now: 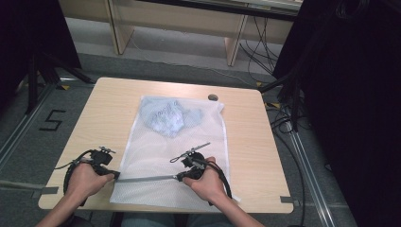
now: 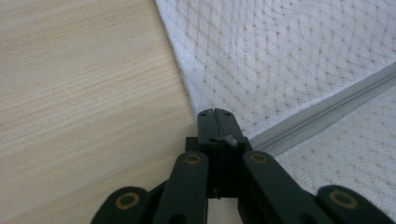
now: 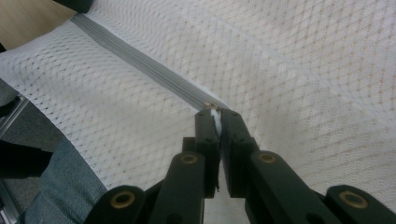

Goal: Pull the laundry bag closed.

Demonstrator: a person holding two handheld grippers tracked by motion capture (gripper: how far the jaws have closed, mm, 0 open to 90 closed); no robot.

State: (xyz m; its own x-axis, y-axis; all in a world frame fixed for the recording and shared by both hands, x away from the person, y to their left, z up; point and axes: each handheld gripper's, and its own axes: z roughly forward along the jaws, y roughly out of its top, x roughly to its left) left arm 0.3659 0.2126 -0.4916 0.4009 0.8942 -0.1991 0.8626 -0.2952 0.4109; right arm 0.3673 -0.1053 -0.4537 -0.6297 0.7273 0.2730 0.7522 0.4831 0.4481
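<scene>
Mesh laundry bag (image 1: 156,156) flat at table (image 1: 104,101) centre, blue garment (image 1: 168,116) inside toward 12 o'clock. Left gripper (image 2: 215,113) clamped on bag edge at zipper (image 1: 146,178) end, 7 o'clock. Right gripper (image 3: 215,116) pinched on zipper pull (image 3: 214,115), mid-zipper. Zipper looks closed left of pull; stretch toward 5 o'clock seemingly left.

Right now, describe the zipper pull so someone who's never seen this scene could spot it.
On the wooden table lies a white mesh laundry bag with a pale blue garment inside. A grey zipper crosses its near end. The zipper pull is the small white tab at the zipper's right end, pinched in the right gripper; the left gripper clamps the bag's corner instead.
</scene>
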